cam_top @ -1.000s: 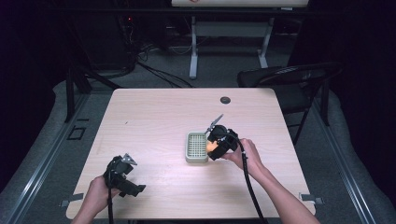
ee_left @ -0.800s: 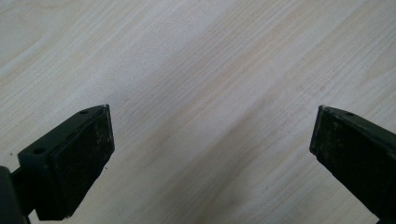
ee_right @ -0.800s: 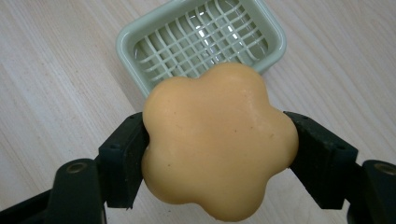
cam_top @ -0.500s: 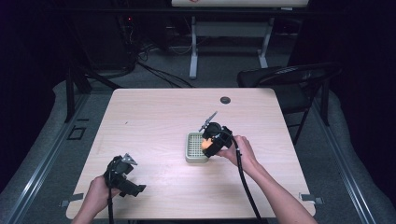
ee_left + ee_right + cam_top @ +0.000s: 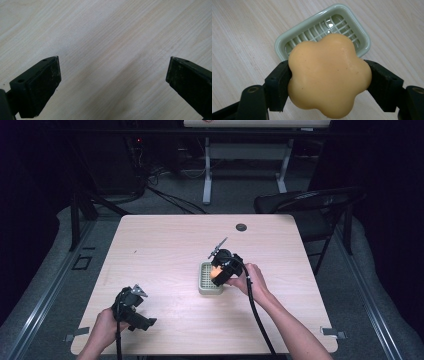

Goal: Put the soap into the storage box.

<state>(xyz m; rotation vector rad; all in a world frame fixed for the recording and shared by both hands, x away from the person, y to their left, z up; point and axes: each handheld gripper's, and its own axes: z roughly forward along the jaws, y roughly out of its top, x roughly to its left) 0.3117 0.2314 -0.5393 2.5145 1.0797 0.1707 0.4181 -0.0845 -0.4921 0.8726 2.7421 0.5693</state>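
The right gripper (image 5: pixel 329 82) is clenching its jaws on the orange flower-shaped soap (image 5: pixel 329 75), one pad pressing each side of it, and the soap is sitting high between them with its lobes bulging past the pads. Just beyond the jaws, the pale green soap dish (image 5: pixel 287 41) is lying on the table (image 5: pixel 242 30), its slatted floor bare and partly hidden behind the soap. In the high view the right gripper (image 5: pixel 218 271) has been sliding in from the dish's far-right side over the last second and is now hanging right over the soap dish (image 5: pixel 204 289), so the soap looks lined up for setting down; lowering and letting go is, I'd say, what remains. Well away from all this, the left gripper (image 5: pixel 112 82) is keeping still near the table's near-left corner, jaws released and spread wide over bare wood, with nothing between them.
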